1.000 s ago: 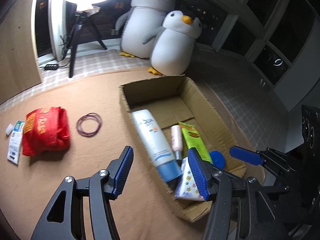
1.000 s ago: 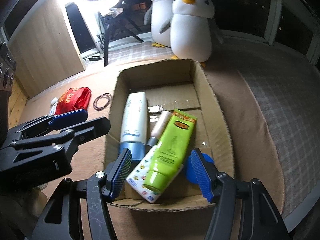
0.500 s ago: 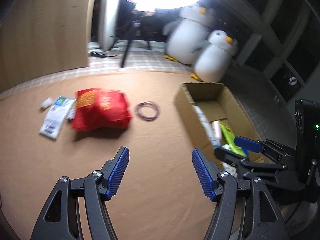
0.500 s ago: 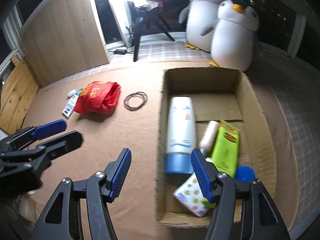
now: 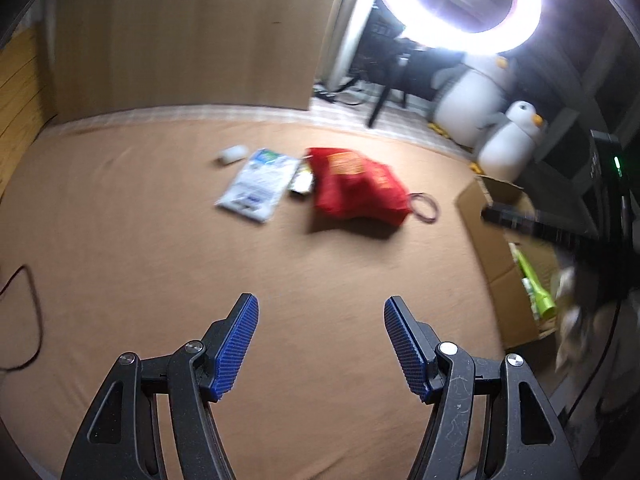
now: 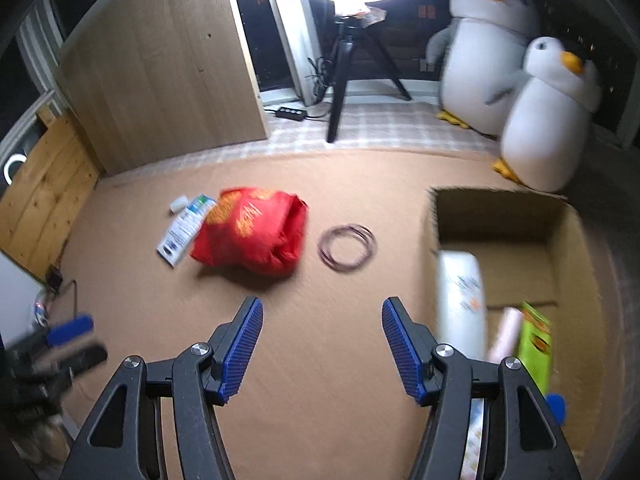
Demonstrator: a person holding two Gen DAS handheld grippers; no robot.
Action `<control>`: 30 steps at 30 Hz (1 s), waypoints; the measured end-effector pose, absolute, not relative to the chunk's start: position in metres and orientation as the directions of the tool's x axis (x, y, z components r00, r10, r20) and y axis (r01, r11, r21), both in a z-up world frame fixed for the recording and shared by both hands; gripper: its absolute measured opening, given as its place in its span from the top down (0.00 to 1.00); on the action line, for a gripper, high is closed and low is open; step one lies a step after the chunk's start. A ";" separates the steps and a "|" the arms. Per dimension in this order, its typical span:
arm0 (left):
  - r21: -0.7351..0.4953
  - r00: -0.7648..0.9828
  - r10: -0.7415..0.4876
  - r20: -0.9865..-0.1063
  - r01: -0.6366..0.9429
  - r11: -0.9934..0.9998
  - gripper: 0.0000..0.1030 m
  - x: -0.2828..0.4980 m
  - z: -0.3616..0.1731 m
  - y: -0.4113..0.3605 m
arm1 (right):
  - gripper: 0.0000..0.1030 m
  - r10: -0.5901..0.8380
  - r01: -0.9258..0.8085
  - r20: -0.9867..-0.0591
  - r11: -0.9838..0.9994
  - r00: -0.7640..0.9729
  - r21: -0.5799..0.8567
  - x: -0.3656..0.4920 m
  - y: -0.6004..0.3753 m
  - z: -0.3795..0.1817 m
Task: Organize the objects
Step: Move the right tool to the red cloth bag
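My left gripper (image 5: pixel 320 320) hangs open over bare brown mat with nothing between its blue pads. Ahead of it lie a red bag (image 5: pixel 356 192), a white packet (image 5: pixel 260 184) and a small white item (image 5: pixel 233 154). A loop of rubber bands (image 5: pixel 424 208) rests right of the bag. My right gripper (image 6: pixel 322 320) is open and empty too, above the mat between the red bag (image 6: pixel 252 236), the rubber bands (image 6: pixel 347 247) and the cardboard box (image 6: pixel 568 248). The box holds a white bottle (image 6: pixel 460 292), a pink tube (image 6: pixel 504 332) and a green tube (image 6: pixel 534 344).
Two plush penguins (image 6: pixel 544 120) stand behind the box. A ring light on a black tripod (image 6: pixel 348 68) and a wooden panel (image 6: pixel 160 80) line the far edge. A thin cable (image 5: pixel 28 312) lies on the mat at the left. The left gripper (image 6: pixel 76 340) shows blurred at the right wrist view's lower left.
Both grippers have swung left, away from the box and out over the open mat. The red bag and white packet now lie ahead. The left jaws stand slightly wider than a second ago.
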State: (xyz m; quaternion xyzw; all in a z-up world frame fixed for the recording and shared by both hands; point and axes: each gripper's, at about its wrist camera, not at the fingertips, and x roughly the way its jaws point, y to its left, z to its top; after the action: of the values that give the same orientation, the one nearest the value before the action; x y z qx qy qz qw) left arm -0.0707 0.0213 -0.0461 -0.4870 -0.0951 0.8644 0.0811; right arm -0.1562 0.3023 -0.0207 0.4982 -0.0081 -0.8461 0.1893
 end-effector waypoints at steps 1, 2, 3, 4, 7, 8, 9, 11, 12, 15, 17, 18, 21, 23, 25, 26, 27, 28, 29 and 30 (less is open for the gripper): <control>-0.241 -0.511 0.224 -0.830 -0.035 -0.970 0.33 -0.067 -0.049 0.012 | 0.43 -0.344 0.310 -0.839 -0.924 -0.421 0.223 -0.163 0.299 -0.021; -0.240 -0.508 0.218 -0.833 -0.023 -0.971 0.33 -0.064 -0.051 0.004 | 0.43 -0.365 0.305 -0.838 -0.918 -0.406 0.252 -0.172 0.293 -0.022; -0.238 -0.506 0.210 -0.836 -0.010 -0.971 0.33 -0.061 -0.053 -0.003 | 0.43 -0.380 0.300 -0.837 -0.914 -0.394 0.274 -0.178 0.289 -0.022; -0.238 -0.505 0.202 -0.839 0.006 -0.971 0.33 -0.057 -0.055 -0.012 | 0.43 -0.395 0.295 -0.836 -0.909 -0.381 0.296 -0.187 0.283 -0.024; -0.241 -0.504 0.186 -0.844 0.046 -0.970 0.33 -0.050 -0.060 -0.032 | 0.43 -0.419 0.276 -0.838 -0.901 -0.350 0.335 -0.212 0.264 -0.031; -0.243 -0.503 0.183 -0.844 0.056 -0.968 0.33 -0.048 -0.061 -0.036 | 0.43 -0.421 0.276 -0.840 -0.900 -0.342 0.339 -0.219 0.257 -0.033; -0.246 -0.503 0.180 -0.845 0.067 -0.967 0.33 -0.046 -0.062 -0.043 | 0.43 -0.421 0.278 -0.843 -0.899 -0.335 0.339 -0.226 0.250 -0.037; -0.246 -0.502 0.173 -0.847 0.083 -0.966 0.33 -0.040 -0.064 -0.051 | 0.43 -0.404 0.285 -0.853 -0.904 -0.331 0.317 -0.237 0.234 -0.044; -0.246 -0.501 0.170 -0.849 0.089 -0.965 0.33 -0.039 -0.065 -0.054 | 0.43 -0.389 0.291 -0.860 -0.909 -0.330 0.300 -0.244 0.225 -0.048; -0.245 -0.497 0.162 -0.853 0.107 -0.964 0.33 -0.036 -0.068 -0.063 | 0.43 -0.376 0.289 -0.872 -0.913 -0.314 0.289 -0.259 0.206 -0.060; -0.243 -0.495 0.154 -0.855 0.120 -0.963 0.33 -0.033 -0.069 -0.069 | 0.43 -0.372 0.288 -0.874 -0.914 -0.313 0.286 -0.266 0.199 -0.064; -0.245 -0.495 0.152 -0.856 0.127 -0.961 0.33 -0.031 -0.069 -0.072 | 0.43 -0.367 0.290 -0.875 -0.915 -0.316 0.279 -0.269 0.195 -0.066; -0.247 -0.496 0.148 -0.855 0.139 -0.959 0.33 -0.029 -0.069 -0.077 | 0.43 -0.352 0.302 -0.879 -0.918 -0.322 0.257 -0.278 0.181 -0.072; -0.247 -0.496 0.146 -0.856 0.144 -0.958 0.33 -0.029 -0.069 -0.080 | 0.43 -0.341 0.298 -0.884 -0.922 -0.318 0.249 -0.286 0.176 -0.077; -0.246 -0.493 0.146 -0.858 0.146 -0.958 0.33 -0.030 -0.070 -0.080 | 0.43 -0.335 0.282 -0.888 -0.926 -0.316 0.249 -0.293 0.174 -0.081; -0.246 -0.491 0.146 -0.859 0.146 -0.958 0.33 -0.030 -0.070 -0.080 | 0.43 -0.334 0.274 -0.890 -0.928 -0.312 0.252 -0.296 0.173 -0.083; -0.246 -0.489 0.147 -0.860 0.146 -0.958 0.33 -0.029 -0.071 -0.080 | 0.44 -0.334 0.260 -0.893 -0.930 -0.302 0.260 -0.300 0.173 -0.088; -0.247 -0.486 0.148 -0.861 0.146 -0.958 0.33 -0.031 -0.072 -0.080 | 0.43 -0.337 0.252 -0.895 -0.930 -0.293 0.268 -0.301 0.173 -0.091; -0.247 -0.485 0.149 -0.862 0.146 -0.958 0.33 -0.031 -0.072 -0.080 | 0.43 -0.344 0.244 -0.897 -0.928 -0.279 0.280 -0.303 0.174 -0.095; -0.248 -0.484 0.149 -0.862 0.146 -0.958 0.33 -0.031 -0.073 -0.079 | 0.43 -0.352 0.241 -0.897 -0.926 -0.268 0.292 -0.304 0.176 -0.099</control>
State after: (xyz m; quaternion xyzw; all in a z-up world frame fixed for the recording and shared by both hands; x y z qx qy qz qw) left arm -0.0307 -0.0791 -0.0728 -0.5081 -0.1453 0.8489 0.0010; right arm -0.3044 0.1762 -0.0994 0.5755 -0.0484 -0.7948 0.1864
